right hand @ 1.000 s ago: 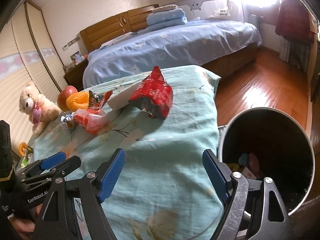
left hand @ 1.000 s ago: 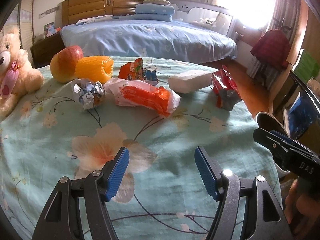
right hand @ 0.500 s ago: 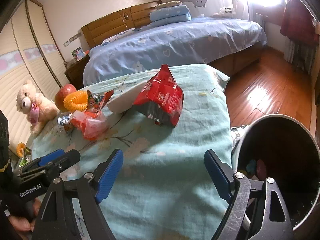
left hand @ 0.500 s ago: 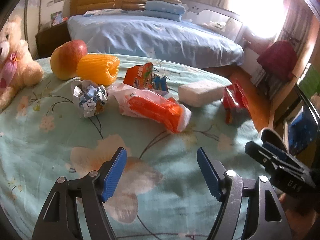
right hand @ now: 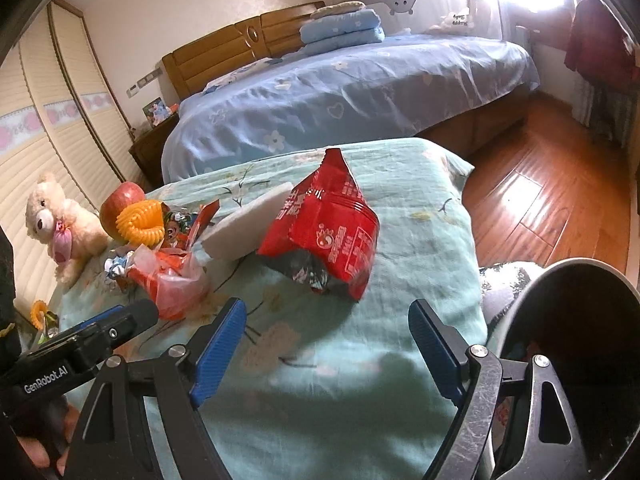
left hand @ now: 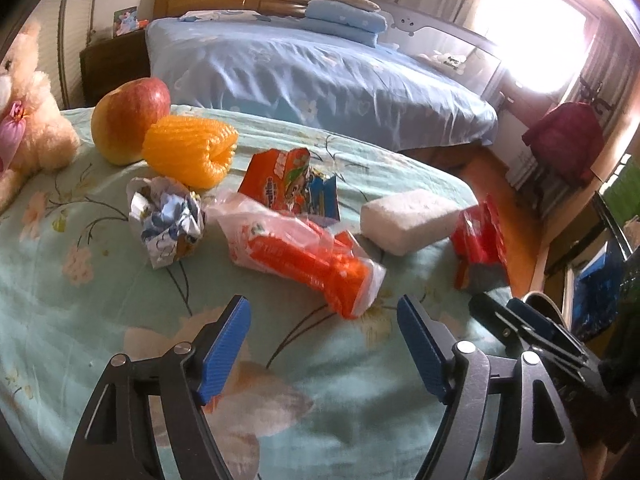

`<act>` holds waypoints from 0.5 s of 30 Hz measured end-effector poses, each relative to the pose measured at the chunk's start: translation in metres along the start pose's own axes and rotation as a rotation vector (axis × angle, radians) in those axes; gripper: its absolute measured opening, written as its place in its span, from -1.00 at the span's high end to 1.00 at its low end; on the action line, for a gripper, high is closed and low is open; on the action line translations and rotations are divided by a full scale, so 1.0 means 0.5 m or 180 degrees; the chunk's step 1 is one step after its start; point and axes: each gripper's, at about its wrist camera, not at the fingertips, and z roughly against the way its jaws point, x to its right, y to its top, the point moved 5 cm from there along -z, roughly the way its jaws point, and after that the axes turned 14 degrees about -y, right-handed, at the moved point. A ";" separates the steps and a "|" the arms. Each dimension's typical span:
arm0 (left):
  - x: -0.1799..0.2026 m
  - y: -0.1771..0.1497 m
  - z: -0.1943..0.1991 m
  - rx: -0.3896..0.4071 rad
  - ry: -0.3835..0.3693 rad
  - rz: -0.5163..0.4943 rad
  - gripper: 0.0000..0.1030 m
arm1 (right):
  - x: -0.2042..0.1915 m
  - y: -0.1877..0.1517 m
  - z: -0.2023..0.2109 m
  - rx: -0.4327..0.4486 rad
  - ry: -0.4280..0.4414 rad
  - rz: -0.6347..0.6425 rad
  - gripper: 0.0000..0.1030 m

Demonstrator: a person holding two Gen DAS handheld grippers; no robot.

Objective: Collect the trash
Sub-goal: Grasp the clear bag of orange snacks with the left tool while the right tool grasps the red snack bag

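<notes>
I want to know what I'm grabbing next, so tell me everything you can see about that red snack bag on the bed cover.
The red snack bag is a crinkled foil-like pouch with white print and a round logo. It looks torn open, its silvery inside showing at the lower edge. It stands tented on the floral green cover, one corner pointing up. A white foam block lies right behind it; contact is unclear. No gripper touches it.

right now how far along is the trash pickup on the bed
Barely under way. The round dark bin sits beside the bed, its contents too dark to tell. In hand: nothing; the left gripper and right gripper are both open and empty. Left on the floral sheet: the red foil snack bag, orange-and-clear plastic wrapper, crumpled blue-white paper ball and orange cartoon snack packet.
</notes>
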 end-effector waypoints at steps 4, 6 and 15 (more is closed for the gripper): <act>-0.001 0.012 -0.018 0.0003 0.0021 0.0025 -0.48 | -0.003 0.010 -0.012 -0.0012 0.0004 0.0004 -0.64; -0.004 0.017 -0.027 0.0000 0.0045 0.0028 -0.48 | -0.003 0.014 -0.017 -0.0017 0.0010 -0.0007 -0.64; -0.002 0.019 -0.063 -0.0008 0.0162 -0.0174 -0.11 | 0.003 0.027 -0.037 -0.0036 0.0015 -0.0039 -0.62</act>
